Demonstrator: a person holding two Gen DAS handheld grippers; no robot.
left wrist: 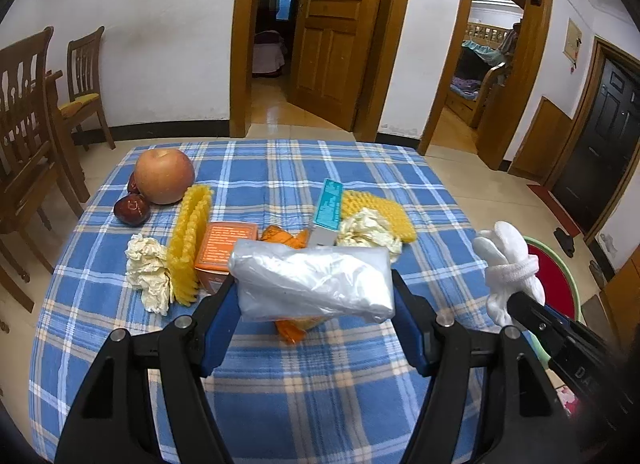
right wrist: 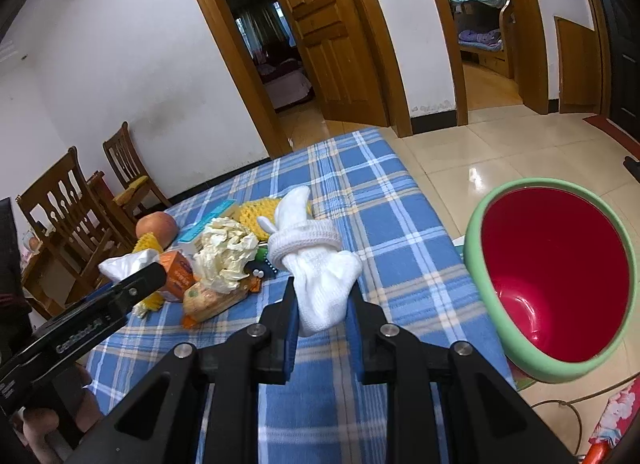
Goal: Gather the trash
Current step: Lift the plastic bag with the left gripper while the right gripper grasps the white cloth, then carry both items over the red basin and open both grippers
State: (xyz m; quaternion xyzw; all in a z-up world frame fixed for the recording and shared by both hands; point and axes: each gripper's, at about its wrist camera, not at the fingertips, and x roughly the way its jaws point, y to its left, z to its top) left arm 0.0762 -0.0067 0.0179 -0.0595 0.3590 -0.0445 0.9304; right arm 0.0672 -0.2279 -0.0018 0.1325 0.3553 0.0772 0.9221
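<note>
My left gripper (left wrist: pixel 314 284) is shut on a clear crumpled plastic bag (left wrist: pixel 316 282) and holds it above the blue plaid table (left wrist: pixel 280 384). My right gripper (right wrist: pixel 322 296) is shut on a white knotted sock (right wrist: pixel 316 264), lifted over the table's right side; the sock also shows in the left wrist view (left wrist: pixel 510 268). A green bin with a red inside (right wrist: pixel 560 276) stands on the floor to the right of the table. On the table lie crumpled tissues (left wrist: pixel 148 272) (left wrist: pixel 366 230), an orange box (left wrist: pixel 224 250), a teal box (left wrist: pixel 328 210) and orange wrappers (left wrist: pixel 286 238).
An apple (left wrist: pixel 164 174) and dark red fruits (left wrist: pixel 132 208) sit at the table's far left. Yellow foam nets (left wrist: pixel 190 248) (left wrist: pixel 384 212) lie among the trash. Wooden chairs (left wrist: pixel 28 136) stand to the left. Open doorways are beyond the table.
</note>
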